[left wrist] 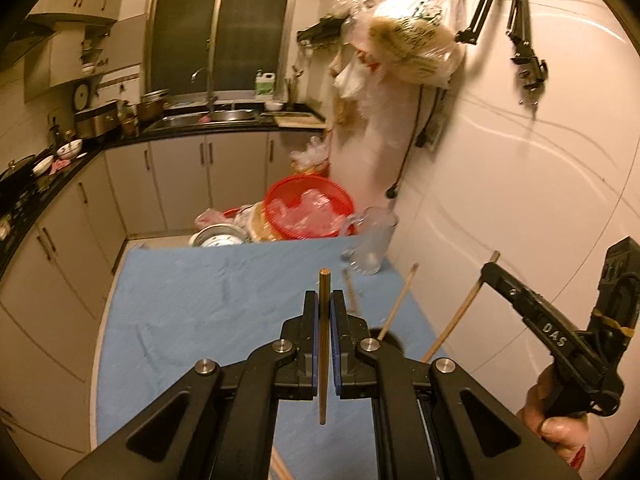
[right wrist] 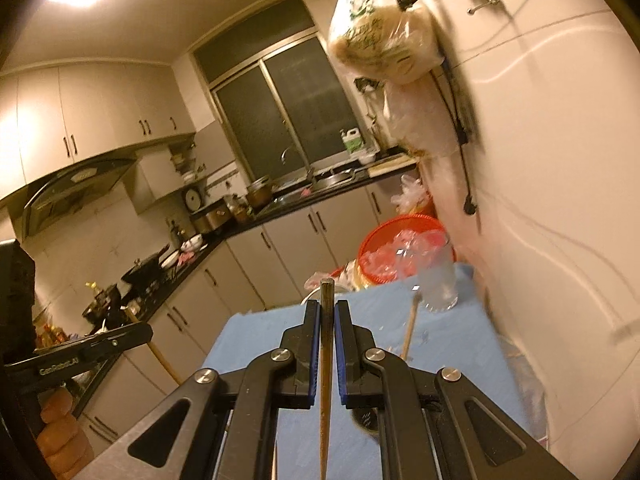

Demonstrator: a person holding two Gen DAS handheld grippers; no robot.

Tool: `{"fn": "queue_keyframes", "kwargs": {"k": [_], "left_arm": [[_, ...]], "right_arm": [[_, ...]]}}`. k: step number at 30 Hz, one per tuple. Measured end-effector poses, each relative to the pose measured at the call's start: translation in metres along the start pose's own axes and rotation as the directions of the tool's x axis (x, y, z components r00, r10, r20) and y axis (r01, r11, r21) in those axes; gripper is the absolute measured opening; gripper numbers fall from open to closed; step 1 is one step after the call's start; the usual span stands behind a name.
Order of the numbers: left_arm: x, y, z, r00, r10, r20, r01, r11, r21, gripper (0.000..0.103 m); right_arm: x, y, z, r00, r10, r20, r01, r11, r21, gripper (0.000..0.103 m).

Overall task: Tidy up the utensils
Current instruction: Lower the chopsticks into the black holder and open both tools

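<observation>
Centrally, a blue cloth is spread over the table, with a clear glass pitcher standing at its far right corner beside the white tiled wall. Beyond the table a red basket and a dark countertop with a sink under a window are seen. The left gripper is clamped on one chopstick; the right gripper is likewise closed on another chopstick. Two more chopsticks are seen slanting at the right, their lower ends hidden behind the gripper linkage. A dark round container is mostly covered. The far room is blurred.
</observation>
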State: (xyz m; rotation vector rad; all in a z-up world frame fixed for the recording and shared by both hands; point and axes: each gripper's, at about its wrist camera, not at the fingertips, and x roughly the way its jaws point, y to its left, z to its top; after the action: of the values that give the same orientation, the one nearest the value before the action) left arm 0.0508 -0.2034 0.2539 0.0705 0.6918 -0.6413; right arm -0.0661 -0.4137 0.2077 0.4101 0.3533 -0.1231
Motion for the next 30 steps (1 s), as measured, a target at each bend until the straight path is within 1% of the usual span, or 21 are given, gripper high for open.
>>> {"fn": "queue_keyframes", "kwargs": {"k": [8, 12, 14, 15, 17, 19, 23, 26, 30], "left_arm": [[0.022, -0.03, 0.031, 0.998, -0.068, 0.011, 0.068, 0.998, -0.002, 0.006], [0.044, -0.037, 0.034, 0.996, -0.084, 0.006, 0.085, 0.996, -0.031, 0.006], [0.059, -0.04, 0.032, 0.997, -0.076, 0.008, 0.076, 0.997, -0.034, 0.006], [0.068, -0.04, 0.03, 0.997, -0.077, -0.003, 0.077, 0.996, -0.037, 0.006], [0.085, -0.038, 0.025, 0.996, -0.087, -0.036, 0.085, 0.995, -0.051, 0.006], [0.101, -0.035, 0.019, 0.995, -0.072, -0.062, 0.069, 0.996, -0.059, 0.006], [0.128, -0.029, 0.007, 0.99, -0.069, -0.123, 0.06, 0.995, -0.075, 0.006], [0.14, -0.027, 0.0, 0.986, -0.065, -0.152, 0.053, 0.995, -0.079, 0.006], [0.151, -0.024, -0.005, 0.981, -0.069, -0.182, 0.053, 0.995, -0.09, 0.006]], "right_arm": [[0.007, -0.018, 0.034, 0.998, -0.04, 0.041, 0.039, 0.999, 0.021, 0.008], [0.02, -0.025, 0.04, 0.995, -0.08, 0.055, 0.08, 0.997, 0.011, 0.008], [0.029, -0.032, 0.039, 0.994, -0.094, 0.052, 0.093, 0.996, 0.011, 0.008], [0.033, -0.035, 0.038, 0.994, -0.097, 0.047, 0.096, 0.995, 0.012, 0.008], [0.045, -0.043, 0.033, 0.994, -0.105, 0.026, 0.104, 0.994, 0.018, 0.008], [0.056, -0.05, 0.028, 0.994, -0.108, -0.001, 0.108, 0.994, 0.026, 0.008], [0.078, -0.065, 0.013, 0.992, -0.108, -0.066, 0.111, 0.993, 0.043, 0.008], [0.093, -0.075, 0.002, 0.989, -0.096, -0.117, 0.104, 0.992, 0.068, 0.008], [0.108, -0.082, -0.008, 0.983, -0.086, -0.163, 0.101, 0.991, 0.09, 0.008]]}}
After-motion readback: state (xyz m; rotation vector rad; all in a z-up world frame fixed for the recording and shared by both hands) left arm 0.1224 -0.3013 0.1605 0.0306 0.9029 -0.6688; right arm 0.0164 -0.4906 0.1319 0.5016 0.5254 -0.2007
